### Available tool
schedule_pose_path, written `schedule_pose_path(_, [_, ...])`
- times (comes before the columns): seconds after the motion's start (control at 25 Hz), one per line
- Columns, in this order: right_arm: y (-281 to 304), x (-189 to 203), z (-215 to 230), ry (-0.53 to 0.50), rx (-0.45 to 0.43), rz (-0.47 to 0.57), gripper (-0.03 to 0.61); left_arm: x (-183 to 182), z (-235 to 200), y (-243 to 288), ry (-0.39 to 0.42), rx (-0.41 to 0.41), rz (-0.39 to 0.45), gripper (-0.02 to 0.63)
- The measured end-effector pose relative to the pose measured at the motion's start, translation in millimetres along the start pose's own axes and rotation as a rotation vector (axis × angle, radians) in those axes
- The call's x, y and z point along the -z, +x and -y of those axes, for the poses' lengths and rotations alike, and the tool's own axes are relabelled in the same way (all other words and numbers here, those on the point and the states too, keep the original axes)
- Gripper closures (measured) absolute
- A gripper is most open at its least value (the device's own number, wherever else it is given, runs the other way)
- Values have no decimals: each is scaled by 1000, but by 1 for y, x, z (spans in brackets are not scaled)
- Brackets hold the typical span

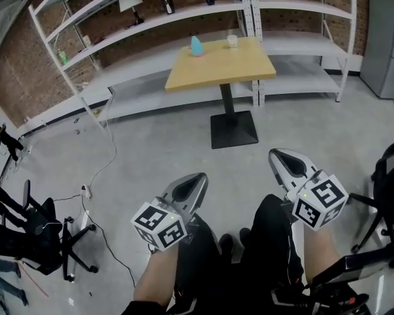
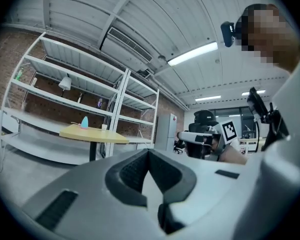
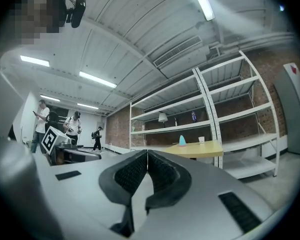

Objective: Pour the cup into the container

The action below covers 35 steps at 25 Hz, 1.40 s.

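A small white cup (image 1: 232, 41) and a teal cone-shaped container (image 1: 196, 46) stand at the far edge of a yellow pedestal table (image 1: 223, 67), well ahead of me across the floor. My left gripper (image 1: 198, 178) and right gripper (image 1: 276, 153) are held level above my legs, both pointing toward the table and far from it. In the left gripper view the jaws meet with nothing between them, and the table (image 2: 92, 132), container (image 2: 84, 122) and cup (image 2: 104, 127) are small at the left. The right gripper view shows shut, empty jaws, with the container (image 3: 182, 140) and cup (image 3: 201, 139) beyond.
White metal shelving (image 1: 151, 21) lines the brick wall behind the table, with a lamp (image 1: 131, 4) and bottles on it. A black office chair (image 1: 46, 231) and floor cables (image 1: 98, 169) are at the left. A grey cabinet (image 1: 387, 44) stands at the right. People (image 3: 40, 121) stand far off.
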State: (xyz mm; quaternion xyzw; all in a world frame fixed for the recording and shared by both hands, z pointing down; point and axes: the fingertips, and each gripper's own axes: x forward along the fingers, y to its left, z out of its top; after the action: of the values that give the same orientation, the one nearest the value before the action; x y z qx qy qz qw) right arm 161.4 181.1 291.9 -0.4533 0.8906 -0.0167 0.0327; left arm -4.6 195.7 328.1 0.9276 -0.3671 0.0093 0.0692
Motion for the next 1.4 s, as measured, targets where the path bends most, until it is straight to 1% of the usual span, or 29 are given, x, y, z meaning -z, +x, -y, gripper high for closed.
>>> schedule_pose_path(0.2, [86,-4,48,-15,-5,-5,577,-19,-77,51,19,-17,12,621])
schedule_pose_path(0.44, [186,2,99,-58,-33,-41,577,-36,-171,128,0,-11,45,621])
schedule_pose_path(0.6, [247,-4,145,-56,-12,-21,577,-52,-224,182,26,9,42,621])
schedule_pose_path(0.76, [310,-2,184,-43,-1,-19,577,-66,-284,233,23,24,33,621])
schedule_pose_path(0.88, [361,-5,224,-40,14,-4,577,-78,-327,279,36,43,28,621])
schedule_pose_path(0.96, [395,-6,248,-32,24,-1,577,-87,-356,307,30,56,29,621])
schedule_pose_path(1.04, [429,-9,270,-38,27,-2,577,-98,-387,334,28,64,39,621])
schedule_pose_path(1.16, [478,-12,305,-51,48,-6,577,-113,-428,375,50,76,51,621])
schedule_pose_path(1.28, [523,-11,336,-52,71,-17,575,-123,-467,404,48,83,55,621])
schedule_pose_path(1.4, [560,-12,371,-64,106,-34,569,-128,-501,435,65,91,42,621])
